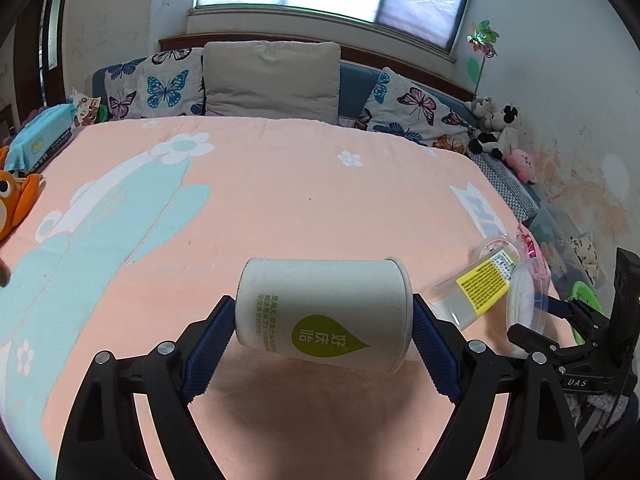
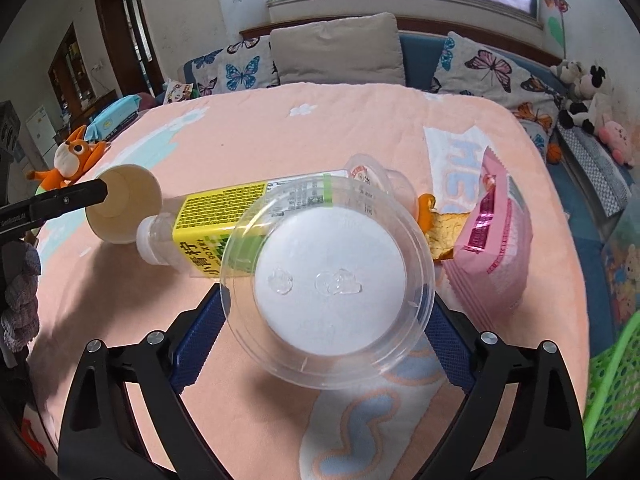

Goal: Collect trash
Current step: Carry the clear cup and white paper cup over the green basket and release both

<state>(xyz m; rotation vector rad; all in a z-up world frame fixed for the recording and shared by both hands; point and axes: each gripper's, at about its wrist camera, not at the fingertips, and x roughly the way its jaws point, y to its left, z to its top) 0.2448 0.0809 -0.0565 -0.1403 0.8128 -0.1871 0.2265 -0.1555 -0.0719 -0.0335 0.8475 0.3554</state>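
Blue pads [image 1: 208, 344] of the left gripper [image 1: 322, 330] clamp a paper cup [image 1: 324, 312] end to end, its long axis running crosswise between the jaws, lifted above the pink bedspread [image 1: 280, 200]. Across on the right, the right gripper [image 2: 326, 320] has a clear plastic lid [image 2: 328, 280] between its jaws, rim against both pads; I judge it gripped. Behind the lid a bottle [image 2: 208, 220] lies on its side, cap pointing toward the cup, with a pink packet [image 2: 496, 248] to its right. Nearest the right hand sits a green basket [image 2: 612, 380] at lower right, likely the drop point for both 2 items.
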